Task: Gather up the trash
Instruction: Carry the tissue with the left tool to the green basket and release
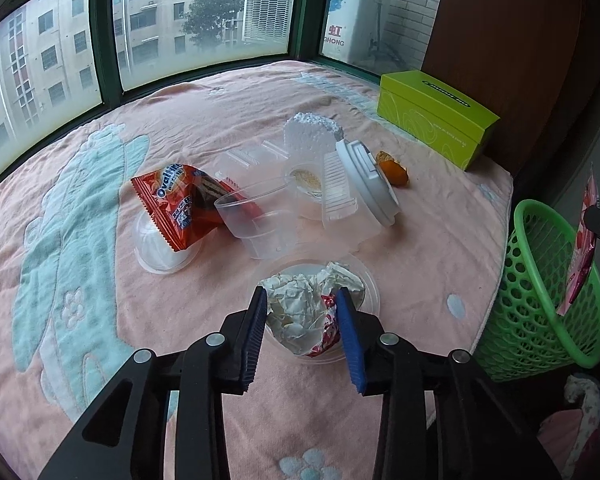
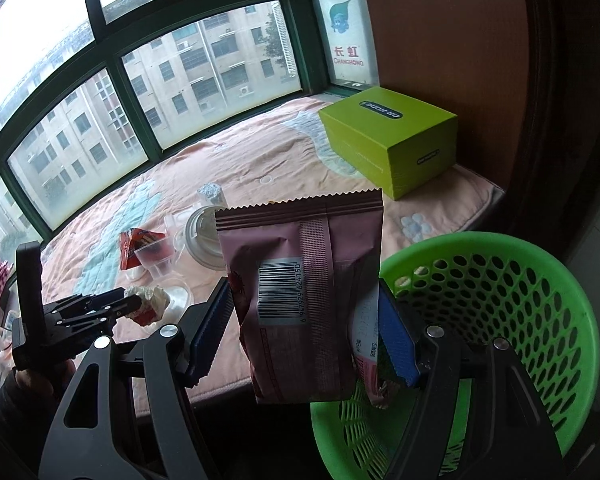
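My left gripper is closed around a crumpled white and red wrapper that lies in a clear plastic lid on the pink blanket. The wrapper also shows in the right wrist view. My right gripper stands open; a pink snack bag hangs between its fingers, leaning on the right blue pad, at the rim of the green basket. The basket also shows in the left wrist view.
On the blanket lie an orange Ovaltine packet, a clear cup, clear containers, a white lid, white foam and orange peel. A green tissue box stands far right by the brown wall.
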